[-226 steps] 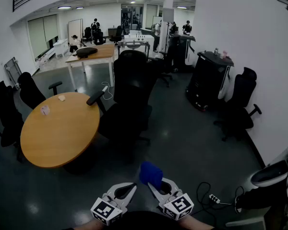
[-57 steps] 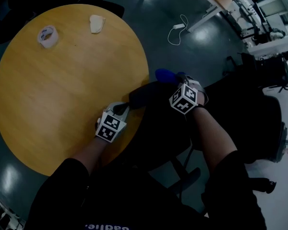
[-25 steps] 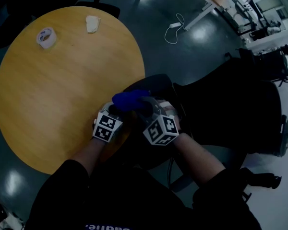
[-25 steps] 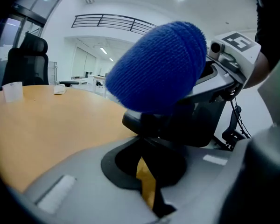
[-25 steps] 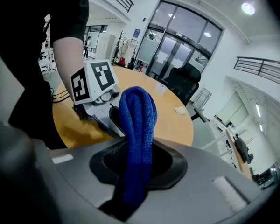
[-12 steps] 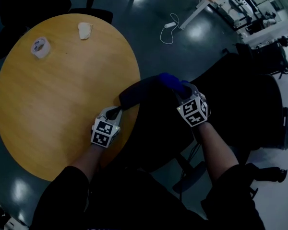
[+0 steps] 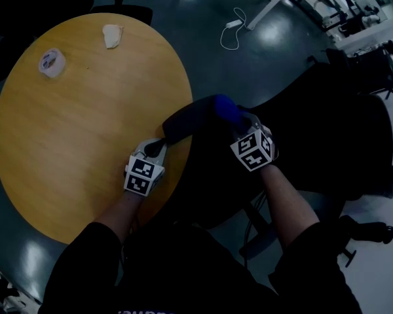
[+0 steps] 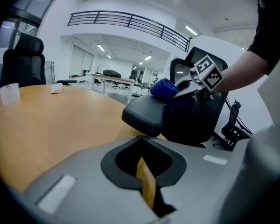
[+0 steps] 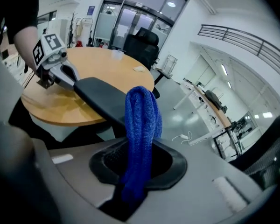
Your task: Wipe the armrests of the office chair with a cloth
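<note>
Blue cloth (image 7: 224,108) clamped, seemingly on armrest (image 7: 182,122) end

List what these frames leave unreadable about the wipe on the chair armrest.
- Cloth contact: in the head view the right gripper covers where the blue cloth meets the armrest; in the right gripper view the cloth hangs in front of the pad and hides any contact.
- Second armrest: in the head view it is lost in the dark chair and behind the person's arms.
- White crumpled item on the table: too small to identify.
</note>
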Demonstrator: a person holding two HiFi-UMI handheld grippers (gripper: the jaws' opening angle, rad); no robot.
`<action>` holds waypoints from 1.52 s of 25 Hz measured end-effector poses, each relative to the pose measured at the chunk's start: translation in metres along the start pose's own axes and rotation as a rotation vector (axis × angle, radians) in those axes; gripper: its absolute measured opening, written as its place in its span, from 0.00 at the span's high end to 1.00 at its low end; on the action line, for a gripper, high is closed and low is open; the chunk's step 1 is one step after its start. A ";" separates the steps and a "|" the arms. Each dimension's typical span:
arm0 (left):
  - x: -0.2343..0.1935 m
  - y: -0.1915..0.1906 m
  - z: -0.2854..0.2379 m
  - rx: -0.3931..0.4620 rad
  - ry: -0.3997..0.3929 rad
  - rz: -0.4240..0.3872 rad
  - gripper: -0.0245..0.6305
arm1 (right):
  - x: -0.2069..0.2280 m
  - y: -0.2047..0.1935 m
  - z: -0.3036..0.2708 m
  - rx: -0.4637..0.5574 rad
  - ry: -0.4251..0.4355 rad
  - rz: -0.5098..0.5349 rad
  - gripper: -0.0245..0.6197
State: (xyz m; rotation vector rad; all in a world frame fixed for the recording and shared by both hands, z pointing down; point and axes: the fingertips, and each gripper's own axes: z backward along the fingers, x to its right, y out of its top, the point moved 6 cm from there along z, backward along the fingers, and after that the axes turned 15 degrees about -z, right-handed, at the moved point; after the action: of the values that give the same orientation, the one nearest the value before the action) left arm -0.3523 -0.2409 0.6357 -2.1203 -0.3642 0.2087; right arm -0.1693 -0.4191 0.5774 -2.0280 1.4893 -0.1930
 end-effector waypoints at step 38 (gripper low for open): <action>0.021 0.001 0.035 -0.014 -0.020 0.004 0.94 | -0.171 0.011 0.097 0.237 0.398 -0.408 0.82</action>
State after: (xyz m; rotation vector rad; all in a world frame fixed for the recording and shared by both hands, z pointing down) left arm -0.3430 -0.2063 0.6158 -2.1339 -0.3736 0.2301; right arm -0.1956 -0.2286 0.5327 -2.1528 1.1764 -0.9406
